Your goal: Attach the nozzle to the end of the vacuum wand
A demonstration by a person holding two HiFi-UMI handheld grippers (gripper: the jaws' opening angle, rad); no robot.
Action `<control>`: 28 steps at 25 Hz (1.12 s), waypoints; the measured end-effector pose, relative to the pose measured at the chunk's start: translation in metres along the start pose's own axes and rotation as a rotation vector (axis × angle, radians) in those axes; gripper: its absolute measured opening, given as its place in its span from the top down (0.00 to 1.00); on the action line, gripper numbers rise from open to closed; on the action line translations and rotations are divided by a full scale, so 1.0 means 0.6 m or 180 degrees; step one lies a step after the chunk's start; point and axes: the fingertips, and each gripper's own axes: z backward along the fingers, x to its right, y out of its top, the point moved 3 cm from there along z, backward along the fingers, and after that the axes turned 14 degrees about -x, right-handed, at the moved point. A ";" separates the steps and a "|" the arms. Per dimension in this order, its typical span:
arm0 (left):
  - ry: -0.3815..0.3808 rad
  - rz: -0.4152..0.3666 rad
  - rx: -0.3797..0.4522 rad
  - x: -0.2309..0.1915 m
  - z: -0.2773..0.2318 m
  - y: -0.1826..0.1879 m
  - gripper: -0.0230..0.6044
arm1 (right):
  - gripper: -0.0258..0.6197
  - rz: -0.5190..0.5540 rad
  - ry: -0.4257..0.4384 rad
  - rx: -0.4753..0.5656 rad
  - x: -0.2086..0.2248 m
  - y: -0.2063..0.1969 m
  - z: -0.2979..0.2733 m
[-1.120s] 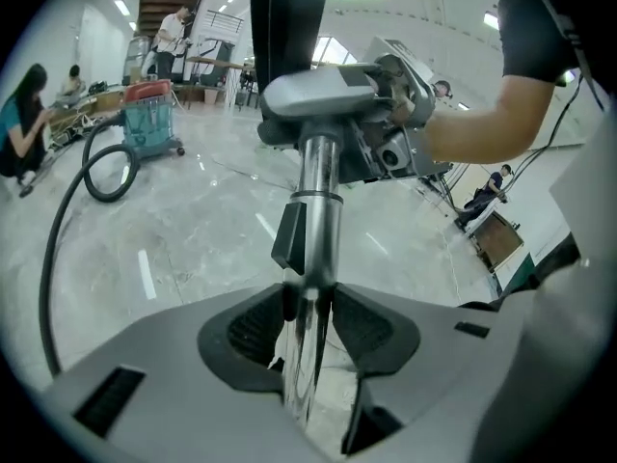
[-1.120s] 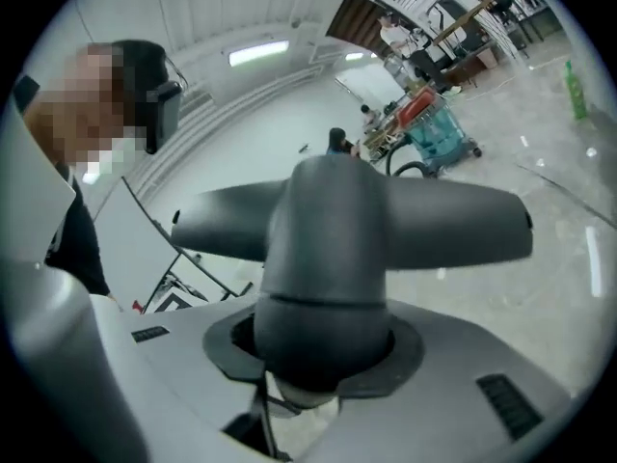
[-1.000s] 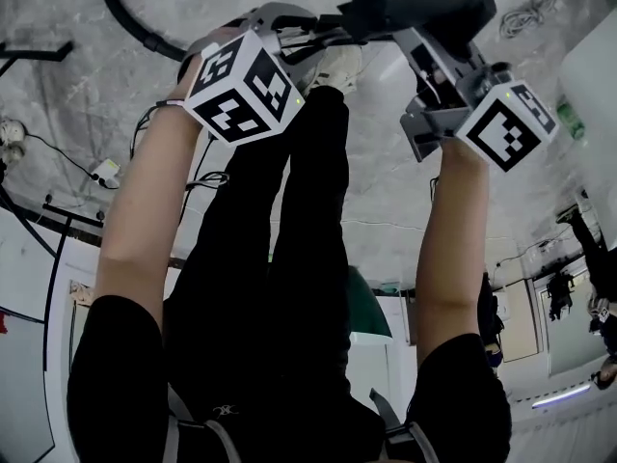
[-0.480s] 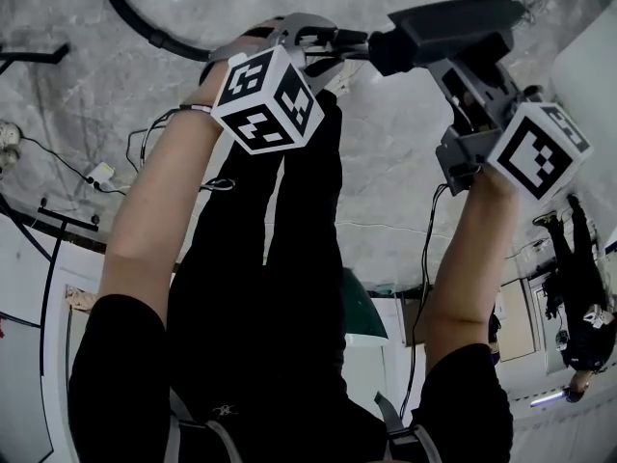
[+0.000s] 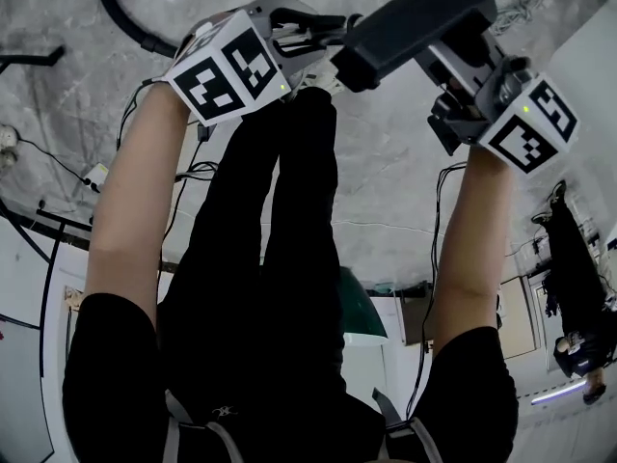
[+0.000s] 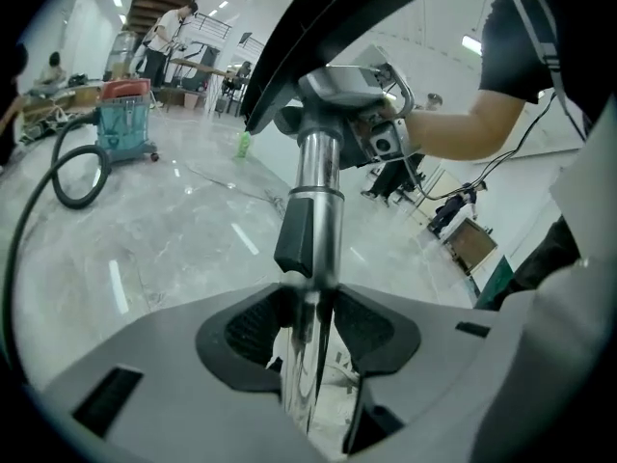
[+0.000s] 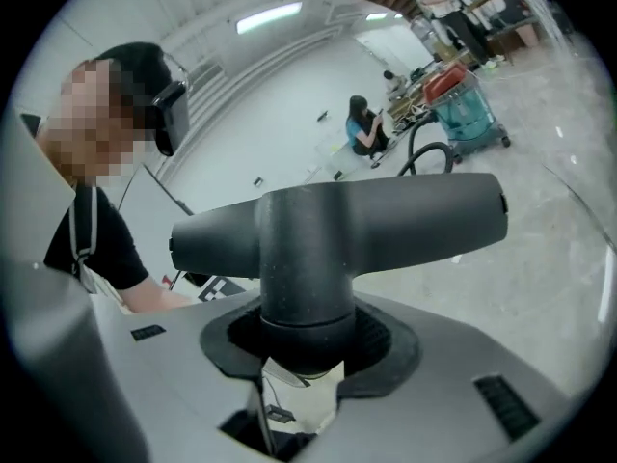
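The nozzle (image 5: 415, 17) sits at the top of the head view, right of centre. Its long axis slants from lower left up to the upper right corner. It is a dark grey, matt T-shape: a rounded bar with a thick round neck at its middle. In the right gripper view the bar lies nearly level across the frame's centre and the neck points down toward the camera.

The right gripper (image 7: 304, 345) clamps that neck. Its jaws have just been opening, and the neck stands between them with the pads against both sides.

The vacuum wand (image 6: 316, 177), a chrome tube with a black collar, rises from the bottom centre of the left gripper view. Its far end comes up just beside the nozzle; whether they touch I cannot tell. The left gripper (image 6: 308, 331) is closed tight on the tube.

Behind lie a grey marble floor (image 6: 183, 230), a black hose (image 6: 72, 172) and a teal canister (image 6: 125, 128) at upper left.
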 end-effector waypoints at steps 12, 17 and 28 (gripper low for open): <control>0.0271 0.0356 -0.0352 -0.015 -0.050 -0.037 0.68 | 0.69 -0.0913 -0.0693 0.0719 0.070 -0.054 -0.041; 0.0255 0.0135 -0.0461 -0.019 -0.090 -0.030 0.68 | 0.68 -0.1364 -0.0912 0.0818 0.109 -0.096 -0.023; 0.0127 0.0290 -0.1114 -0.064 -0.291 -0.087 0.68 | 0.93 -0.1393 -0.1362 0.0392 0.131 -0.259 0.059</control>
